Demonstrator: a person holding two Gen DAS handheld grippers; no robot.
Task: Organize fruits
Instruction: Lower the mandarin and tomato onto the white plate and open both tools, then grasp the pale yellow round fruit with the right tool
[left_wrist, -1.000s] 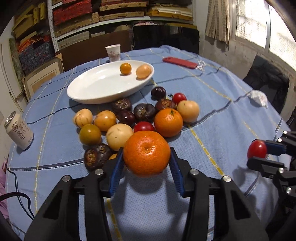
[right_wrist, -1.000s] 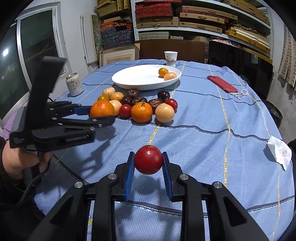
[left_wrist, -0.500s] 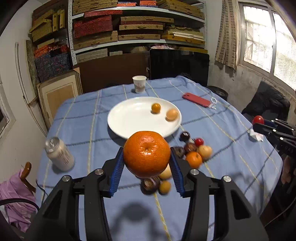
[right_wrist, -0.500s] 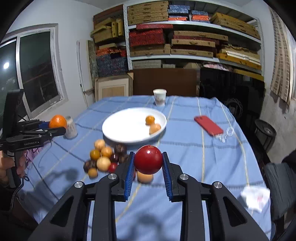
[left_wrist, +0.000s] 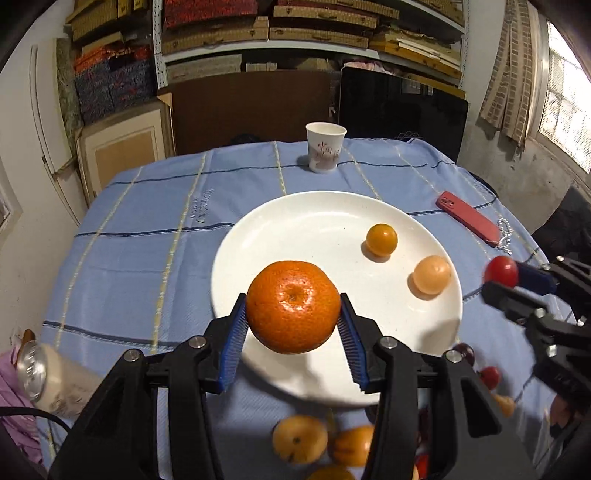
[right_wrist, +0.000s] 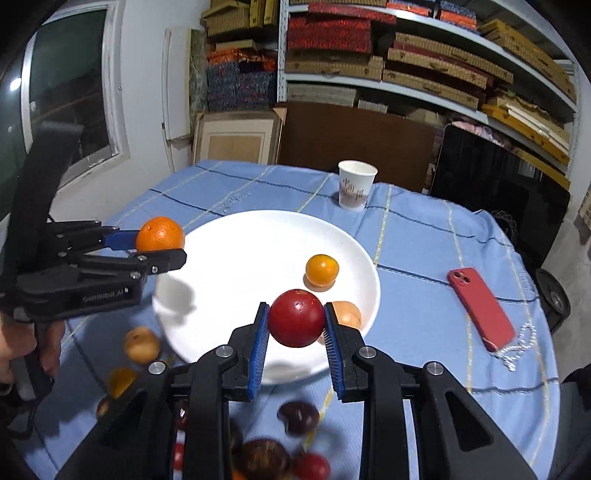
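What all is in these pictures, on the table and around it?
plate: one, white, middle of the table
small orange fruit: one, on the plate
pale fruit: one, peach-coloured, on the plate beside it
orange: one, held over the plate's near side
red fruit: one, held over the plate's near edge
loose fruit: several, yellow, orange, dark and red, blurred, on the cloth near the plate
cup: one, white paper, behind the plate
phone: one, red, right of the plate
can: one, pale, left edge
cloth: one, blue checked, over the table
shelves: boxes stacked, back wall
left claw: black with blue pads, shut on the orange
right claw: same, shut on the red fruit
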